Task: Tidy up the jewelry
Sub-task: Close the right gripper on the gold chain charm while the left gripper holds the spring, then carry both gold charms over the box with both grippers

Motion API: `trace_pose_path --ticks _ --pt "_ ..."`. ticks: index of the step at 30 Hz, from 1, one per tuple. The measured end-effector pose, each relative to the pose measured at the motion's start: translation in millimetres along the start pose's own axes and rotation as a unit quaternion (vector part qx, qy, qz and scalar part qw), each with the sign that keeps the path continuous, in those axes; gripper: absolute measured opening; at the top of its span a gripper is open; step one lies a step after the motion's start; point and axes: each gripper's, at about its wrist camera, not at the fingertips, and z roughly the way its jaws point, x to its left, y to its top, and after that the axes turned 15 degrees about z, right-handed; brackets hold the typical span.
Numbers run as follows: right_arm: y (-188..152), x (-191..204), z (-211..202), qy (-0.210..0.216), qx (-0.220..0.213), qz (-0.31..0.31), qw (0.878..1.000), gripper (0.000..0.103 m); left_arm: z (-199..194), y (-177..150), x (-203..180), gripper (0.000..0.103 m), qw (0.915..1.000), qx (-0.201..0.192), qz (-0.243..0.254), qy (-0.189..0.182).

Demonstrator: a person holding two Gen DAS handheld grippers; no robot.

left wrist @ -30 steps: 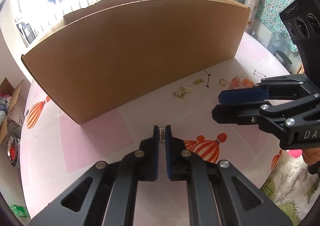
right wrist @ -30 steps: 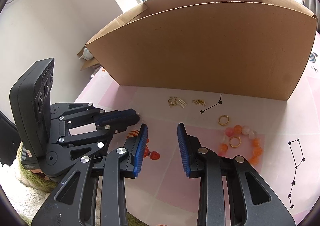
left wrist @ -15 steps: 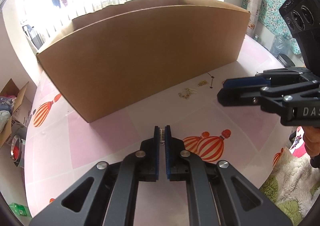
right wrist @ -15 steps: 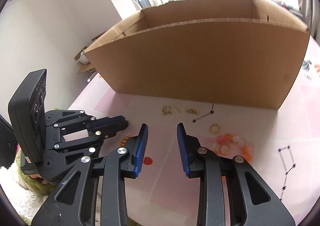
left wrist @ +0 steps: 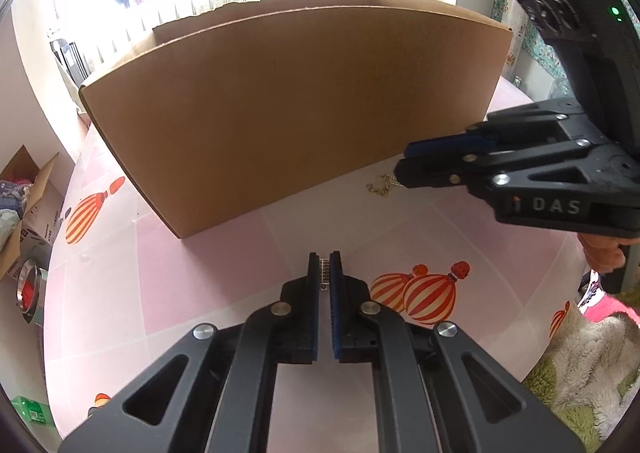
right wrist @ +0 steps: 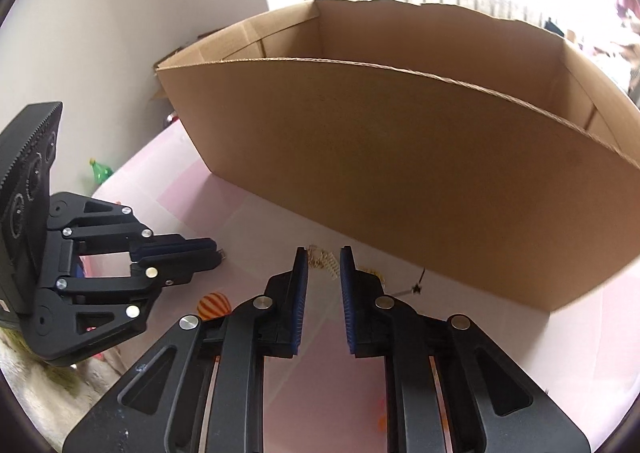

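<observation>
Tongs on the left (left wrist: 324, 273) grip a small silver ladder-like jewelry piece (left wrist: 324, 276) above the pink tabletop (left wrist: 224, 253). Right tongs (right wrist: 323, 273), jaws just closing and now narrow, hold nothing. Gold chains (right wrist: 326, 259) lie beyond them, near the cardboard box (right wrist: 400, 173).
</observation>
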Motion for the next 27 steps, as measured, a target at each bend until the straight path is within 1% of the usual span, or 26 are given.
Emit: trace_pose_path --ticks 7,8,11,14,20,25,27 --pt "5 4 21 0.001 0.031 -0.03 0.999 0.015 3 0 7 0.004 0.9999 -0.001 -0.009 -0.007" --pt "5 6 23 -0.002 0.03 -0.037 0.999 0.014 4 0 8 0.004 0.9999 0.0 -0.01 -0.007" --pt "4 12 25 -0.008 0.032 -0.051 0.998 0.007 5 -2 11 0.004 0.9999 0.0 -0.011 -0.007" --pt "3 15 28 -0.01 0.031 -0.052 0.998 0.007 6 -3 12 0.004 0.9999 -0.001 -0.013 -0.008" --pt "3 13 22 0.001 0.028 -0.029 0.999 0.006 7 -3 14 0.004 0.9999 0.0 -0.012 -0.006" --pt "-1 13 7 0.011 0.015 -0.007 1.0 0.006 10 -4 17 0.004 0.9999 -0.001 -0.012 -0.004" --pt "-4 13 -1 0.019 0.01 0.004 1.0 0.006 8 -4 13 0.004 0.9999 -0.003 -0.013 -0.004"
